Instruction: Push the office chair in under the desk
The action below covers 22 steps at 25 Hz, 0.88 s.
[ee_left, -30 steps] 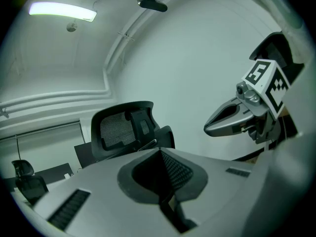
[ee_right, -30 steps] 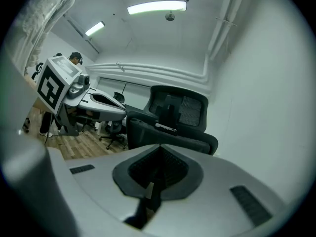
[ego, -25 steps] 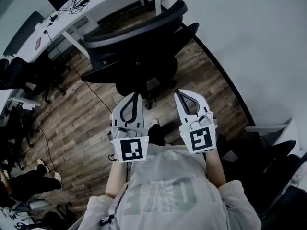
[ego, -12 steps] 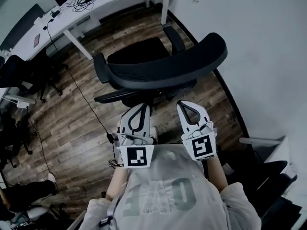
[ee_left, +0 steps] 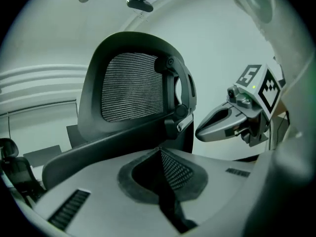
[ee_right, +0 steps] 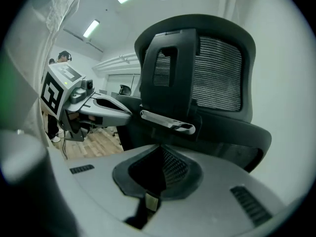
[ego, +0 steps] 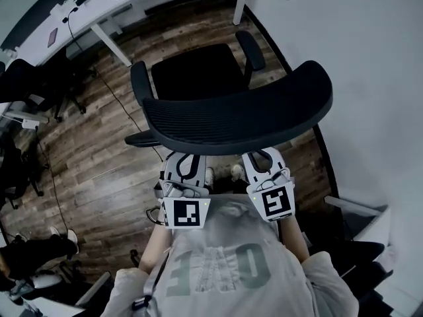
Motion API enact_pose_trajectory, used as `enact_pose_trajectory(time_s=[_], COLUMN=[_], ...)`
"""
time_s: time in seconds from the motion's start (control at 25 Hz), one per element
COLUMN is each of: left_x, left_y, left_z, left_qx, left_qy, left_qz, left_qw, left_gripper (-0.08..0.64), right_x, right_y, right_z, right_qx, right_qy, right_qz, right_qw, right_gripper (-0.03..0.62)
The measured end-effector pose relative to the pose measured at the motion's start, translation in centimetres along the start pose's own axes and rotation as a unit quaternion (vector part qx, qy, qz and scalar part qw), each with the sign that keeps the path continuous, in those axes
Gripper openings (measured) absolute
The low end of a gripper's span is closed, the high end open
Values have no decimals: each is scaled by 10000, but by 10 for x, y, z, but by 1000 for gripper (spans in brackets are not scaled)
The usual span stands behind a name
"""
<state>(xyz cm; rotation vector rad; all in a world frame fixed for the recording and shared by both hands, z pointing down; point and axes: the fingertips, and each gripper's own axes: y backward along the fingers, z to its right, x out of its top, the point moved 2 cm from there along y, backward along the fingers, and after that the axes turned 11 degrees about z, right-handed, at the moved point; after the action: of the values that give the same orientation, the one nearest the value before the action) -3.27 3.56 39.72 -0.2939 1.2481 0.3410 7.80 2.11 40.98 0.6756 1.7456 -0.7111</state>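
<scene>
**A:** What's different from a second ago?

**B:** The office chair (ego: 231,117). Its backrest (ego: 238,111) was narrow and near the top of the head view. Now it spans the middle of the frame, with the seat (ego: 198,71) open to view above it.

**A:** And your tongs?

**B:** My left gripper (ego: 187,160) and right gripper (ego: 264,158) have dropped toward the lower middle. Their tips were clear of the chair before; now the backrest's lower edge covers them.

**A:** The desk (ego: 99,12)?

**B:** It has slid off into the upper left corner.
</scene>
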Motion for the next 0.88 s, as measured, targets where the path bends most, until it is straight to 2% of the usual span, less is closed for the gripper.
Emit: enact_pose_trajectory(time_s=[0.2, 0.48, 0.76, 0.88], left_x=[2, 1, 7, 10], left_y=[-10, -16, -14, -12], left_z=[-2, 8, -1, -3], left_qx=[351, 796, 1145, 1230], left_qy=[-170, -216, -205, -105], left_qz=[-139, -279, -357, -302], left_qw=[9991, 9962, 9926, 9919], left_gripper=[15, 15, 15, 15], right_x=[0, -10, 1, 3], right_y=[-6, -7, -8, -6], right_z=[17, 30, 39, 40], right_qx=[433, 1008, 1222, 1394], right_qy=[-58, 138, 130, -11], right_qz=[151, 126, 274, 349], right_qw=[9989, 9947, 9920, 9896], right_gripper=[20, 20, 20, 20])
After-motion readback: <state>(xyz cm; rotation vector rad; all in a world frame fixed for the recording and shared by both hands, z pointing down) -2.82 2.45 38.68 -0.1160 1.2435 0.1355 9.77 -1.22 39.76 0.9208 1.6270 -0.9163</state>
